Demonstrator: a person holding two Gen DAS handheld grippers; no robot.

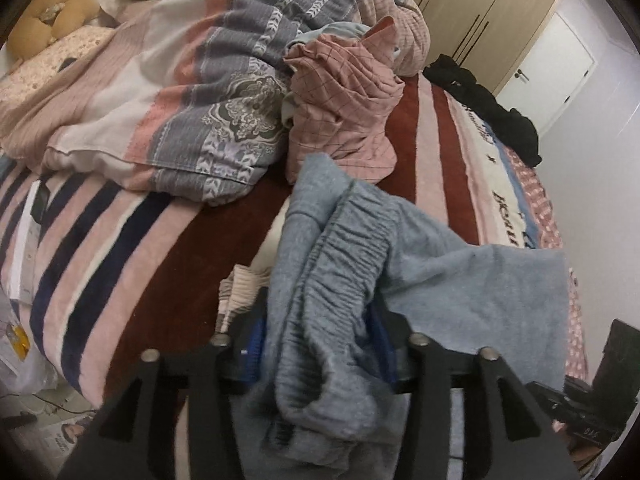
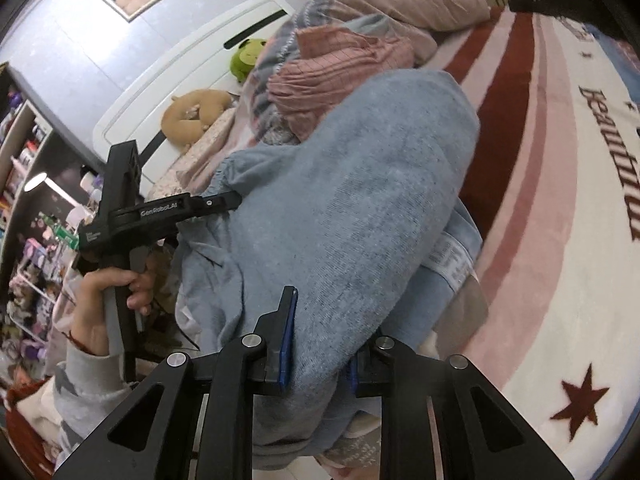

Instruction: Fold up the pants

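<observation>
Pants (image 1: 344, 272), blue-grey fleece, hang bunched between my two grippers above the bed (image 1: 132, 248), and that is the relation the next move turns on. My left gripper (image 1: 320, 344) has its fingers (image 1: 256, 332) closed on the gathered elastic waistband (image 1: 340, 240), which runs up and away from them toward the pink checked garment (image 1: 344, 120); the rest of the cloth drapes off to my right. My right gripper (image 2: 320, 344) is clamped on a thick fold of the same fleece, its blue-padded fingers (image 2: 289, 336) pressed into the cloth on either side, and the bulk billows up ahead of it with a white care label (image 2: 450, 260) showing on the right. In the right wrist view my left gripper sits off to the left, its tips buried in the cloth beside the waistband edge, so the long axis of the pants is not yet stretched between my hands. I judge the cloth must be drawn apart along that line and lowered onto the open striped stretch of bed ahead, near both hands.
</observation>
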